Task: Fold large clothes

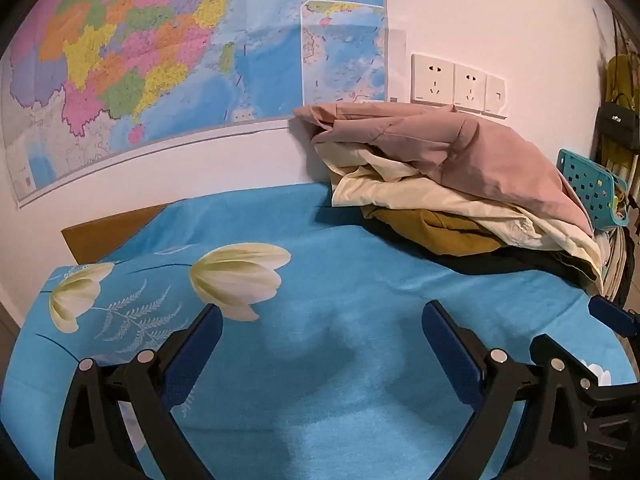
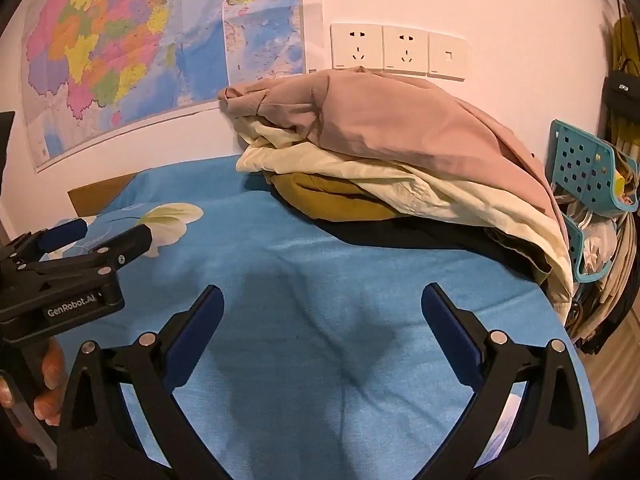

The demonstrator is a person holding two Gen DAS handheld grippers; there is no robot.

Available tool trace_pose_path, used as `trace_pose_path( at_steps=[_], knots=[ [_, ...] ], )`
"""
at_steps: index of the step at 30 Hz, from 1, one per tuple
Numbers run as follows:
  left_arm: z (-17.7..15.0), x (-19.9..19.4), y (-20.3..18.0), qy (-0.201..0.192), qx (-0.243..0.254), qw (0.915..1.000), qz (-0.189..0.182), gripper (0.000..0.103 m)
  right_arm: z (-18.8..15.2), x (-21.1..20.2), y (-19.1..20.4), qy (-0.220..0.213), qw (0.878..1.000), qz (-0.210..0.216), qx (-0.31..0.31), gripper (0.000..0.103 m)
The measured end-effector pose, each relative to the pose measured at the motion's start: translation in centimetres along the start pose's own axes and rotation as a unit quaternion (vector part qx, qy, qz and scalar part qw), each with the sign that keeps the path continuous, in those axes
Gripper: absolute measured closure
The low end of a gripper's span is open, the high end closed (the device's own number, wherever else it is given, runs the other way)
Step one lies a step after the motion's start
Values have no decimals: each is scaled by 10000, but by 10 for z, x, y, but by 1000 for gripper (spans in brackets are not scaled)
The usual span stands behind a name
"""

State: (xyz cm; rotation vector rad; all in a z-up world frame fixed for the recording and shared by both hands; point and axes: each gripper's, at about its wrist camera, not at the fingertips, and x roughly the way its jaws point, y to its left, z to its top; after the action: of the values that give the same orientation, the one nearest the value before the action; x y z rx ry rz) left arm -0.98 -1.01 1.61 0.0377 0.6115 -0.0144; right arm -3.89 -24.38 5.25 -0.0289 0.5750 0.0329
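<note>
A heap of clothes lies at the back right of the bed against the wall: a dusty pink garment (image 1: 472, 148) (image 2: 400, 124) on top, a cream one (image 1: 432, 196) (image 2: 352, 176) under it, a mustard one (image 1: 444, 232) (image 2: 336, 200) and something black (image 2: 420, 236) below. My left gripper (image 1: 322, 322) is open over the bare blue sheet, nothing between its fingers, well short of the heap. My right gripper (image 2: 322, 304) is open too, over the sheet in front of the heap. The left gripper (image 2: 100, 236) shows at the left of the right wrist view, held by a hand (image 2: 48, 380).
The bed carries a blue sheet (image 1: 340, 280) (image 2: 280, 280) with white flower prints (image 1: 240, 276). A map (image 1: 160, 60) and wall sockets (image 1: 456, 84) are on the wall behind. A teal perforated basket (image 1: 592, 188) (image 2: 584, 168) and hanging things stand past the bed's right edge.
</note>
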Motion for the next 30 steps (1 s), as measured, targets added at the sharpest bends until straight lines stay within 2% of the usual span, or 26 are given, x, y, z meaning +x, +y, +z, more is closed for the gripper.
trace_pose_path(
  at_steps=[30],
  knots=[
    [-2, -6, -8, -152, 49, 9998, -102, 7, 0, -1, -2, -63, 10000, 11, 29, 6]
  ],
)
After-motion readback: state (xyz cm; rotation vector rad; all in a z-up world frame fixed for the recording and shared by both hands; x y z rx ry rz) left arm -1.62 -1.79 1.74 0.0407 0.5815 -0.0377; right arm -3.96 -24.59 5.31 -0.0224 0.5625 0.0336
